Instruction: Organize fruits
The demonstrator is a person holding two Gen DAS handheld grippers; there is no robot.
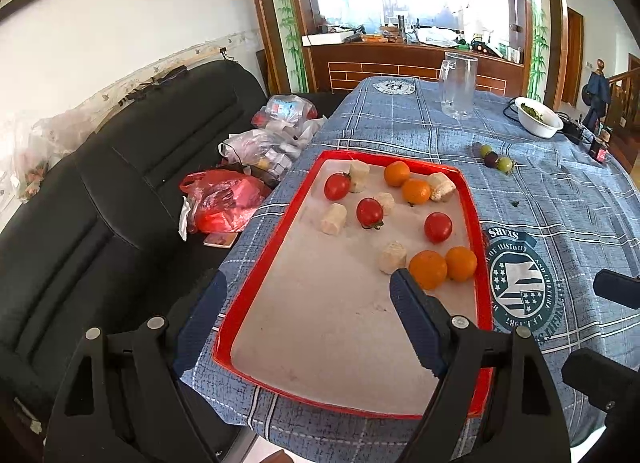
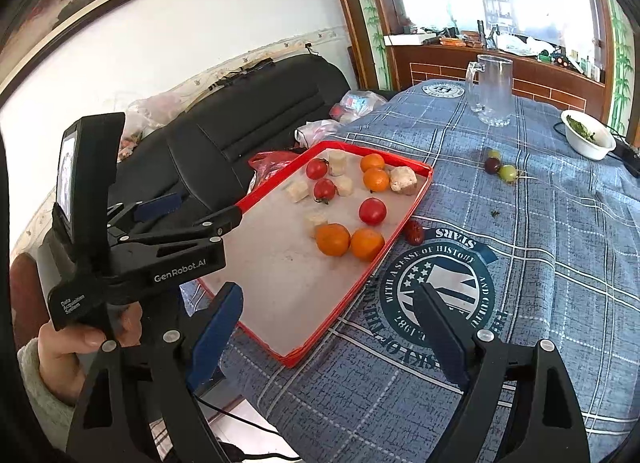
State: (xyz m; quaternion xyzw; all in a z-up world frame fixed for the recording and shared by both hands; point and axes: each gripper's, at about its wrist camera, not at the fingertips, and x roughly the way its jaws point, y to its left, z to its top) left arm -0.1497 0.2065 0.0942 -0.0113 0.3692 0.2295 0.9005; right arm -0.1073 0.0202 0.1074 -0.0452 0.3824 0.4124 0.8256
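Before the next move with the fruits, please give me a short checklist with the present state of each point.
1. Left gripper open, nothing held: ok.
2. Right gripper open, nothing held: ok.
3. Tray flat on the table: ok.
4. All fruit in the tray: not ok; grapes and a red date lie on the cloth.
5. Tomatoes and oranges sorted: not ok, mixed.
6. Date touches tray: cannot tell.

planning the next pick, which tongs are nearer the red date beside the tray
Right. The red date lies just ahead of the open right tongs, off the tray's right rim. The left tongs hang open over the tray's near-left end.
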